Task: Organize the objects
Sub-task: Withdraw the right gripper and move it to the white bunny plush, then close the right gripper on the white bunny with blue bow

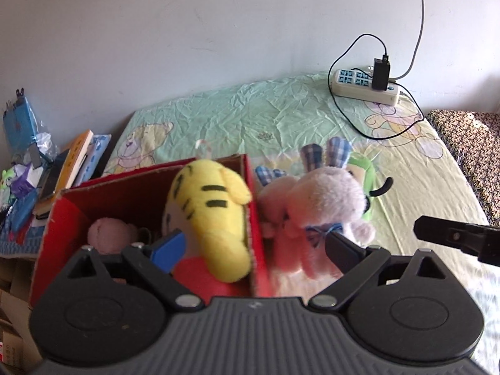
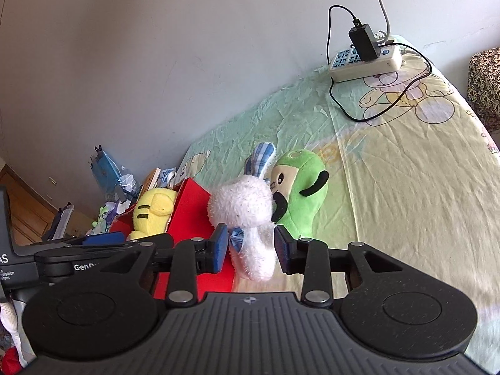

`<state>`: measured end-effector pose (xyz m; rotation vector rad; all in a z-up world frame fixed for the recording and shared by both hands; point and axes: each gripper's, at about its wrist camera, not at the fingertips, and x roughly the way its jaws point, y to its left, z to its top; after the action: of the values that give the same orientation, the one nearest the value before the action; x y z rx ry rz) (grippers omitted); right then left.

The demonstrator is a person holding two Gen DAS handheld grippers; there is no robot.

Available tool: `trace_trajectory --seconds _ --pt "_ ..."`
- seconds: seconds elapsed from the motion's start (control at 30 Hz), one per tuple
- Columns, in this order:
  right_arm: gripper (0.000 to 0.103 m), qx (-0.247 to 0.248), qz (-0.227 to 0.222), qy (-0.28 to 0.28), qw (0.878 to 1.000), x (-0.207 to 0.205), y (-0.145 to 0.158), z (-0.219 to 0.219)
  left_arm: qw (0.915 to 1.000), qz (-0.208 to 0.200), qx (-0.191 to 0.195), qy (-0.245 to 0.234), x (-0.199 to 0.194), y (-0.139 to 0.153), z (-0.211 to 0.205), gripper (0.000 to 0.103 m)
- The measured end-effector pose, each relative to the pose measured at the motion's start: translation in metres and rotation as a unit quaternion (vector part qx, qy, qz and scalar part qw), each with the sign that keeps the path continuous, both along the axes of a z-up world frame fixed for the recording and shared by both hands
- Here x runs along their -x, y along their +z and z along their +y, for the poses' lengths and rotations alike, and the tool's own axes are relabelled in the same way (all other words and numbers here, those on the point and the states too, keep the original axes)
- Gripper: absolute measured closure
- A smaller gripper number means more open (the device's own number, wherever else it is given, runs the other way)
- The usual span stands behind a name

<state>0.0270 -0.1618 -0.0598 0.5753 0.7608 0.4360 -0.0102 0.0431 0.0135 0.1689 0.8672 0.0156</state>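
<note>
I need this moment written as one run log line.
left gripper: open, at yellow striped plush tiger in red cardboard box | right gripper: open around white fluffy plush rabbit

The right gripper [image 2: 250, 248] points across the bed [image 2: 406, 187], its blue pads either side of the white plush rabbit's [image 2: 247, 215] body; a small gap shows at the right pad, while contact at the left one cannot be told; the rabbit's blue-checked ears point toward the wall; a green plush [image 2: 301, 193] lies touching it on the right; a red box [image 2: 193, 206] stands at the bed's left edge with a yellow striped plush [image 2: 153, 212] in it; the left gripper [image 2: 93, 240] reaches in from the left; a power strip [image 2: 365, 62] with a black adapter sits at the far corner.
</note>
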Motion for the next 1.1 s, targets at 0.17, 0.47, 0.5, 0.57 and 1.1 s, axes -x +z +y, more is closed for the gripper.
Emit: trace_trajectory --seconds 0.17,0.47,0.5,0.57,1.1 --pt "0.066 -0.019 0.015 0.021 0.999 -0.011 -0.011 -0.018 0.9998 -0.005 -0.018 -0.004 0.009 -0.013 -0.027 0.006" --pt "0.055 -0.061 0.015 0.053 0.997 -0.03 -0.02 -0.033 0.9969 -0.019 -0.069 -0.032 0.013 -0.031 -0.069 0.007" --pt "0.055 -0.066 0.014 0.054 0.996 -0.032 -0.02 -0.034 0.9963 -0.024 -0.073 -0.039 0.014 -0.033 -0.073 0.006" --pt "0.055 -0.082 0.017 0.065 0.994 -0.039 -0.023 -0.036 0.9956 -0.028 -0.073 -0.052 0.012 -0.042 -0.078 0.006" --pt "0.055 -0.085 0.027 0.162 0.983 -0.082 -0.037 0.005 0.9917 -0.019 -0.086 -0.094 -0.038 -0.096 -0.076 0.004"
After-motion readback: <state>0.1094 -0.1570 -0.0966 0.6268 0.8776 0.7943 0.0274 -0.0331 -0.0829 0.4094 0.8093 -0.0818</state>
